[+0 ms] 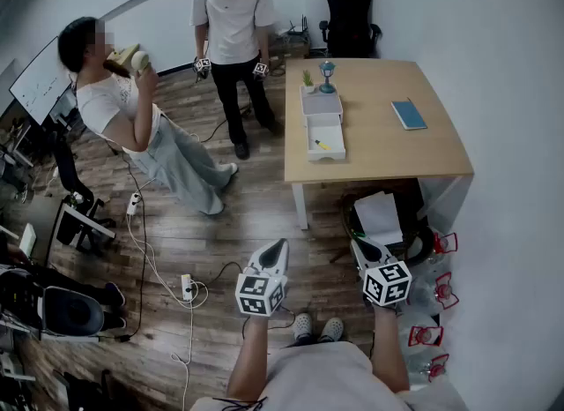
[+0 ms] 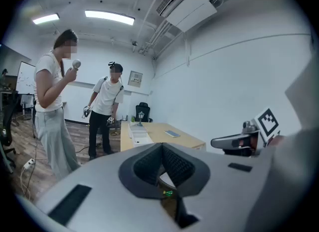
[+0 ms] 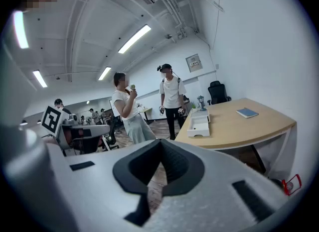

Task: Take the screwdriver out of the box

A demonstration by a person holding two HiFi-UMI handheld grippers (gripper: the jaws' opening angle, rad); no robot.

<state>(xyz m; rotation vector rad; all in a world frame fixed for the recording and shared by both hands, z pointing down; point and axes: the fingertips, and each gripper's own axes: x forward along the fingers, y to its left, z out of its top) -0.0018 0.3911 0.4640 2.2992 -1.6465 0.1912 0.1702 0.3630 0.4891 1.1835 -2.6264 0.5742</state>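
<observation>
The left forearm [image 1: 254, 349] and the right forearm [image 1: 389, 347] reach forward from the body, side by side and apart. The left gripper [image 1: 277, 249] and the right gripper [image 1: 359, 247] hang in the air, both pointing ahead and a little below level. Each one's jaws are pressed together with nothing between them. Each gripper's marker cube faces up.

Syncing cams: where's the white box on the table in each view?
Head view: white box right of centre, upper half, at the table's left edge.
Left gripper view: box just left of centre, slightly below mid-height.
Right gripper view: box right of centre, at the table's left end.
Shared landmark: blue notebook on the same table, in all three.
</observation>
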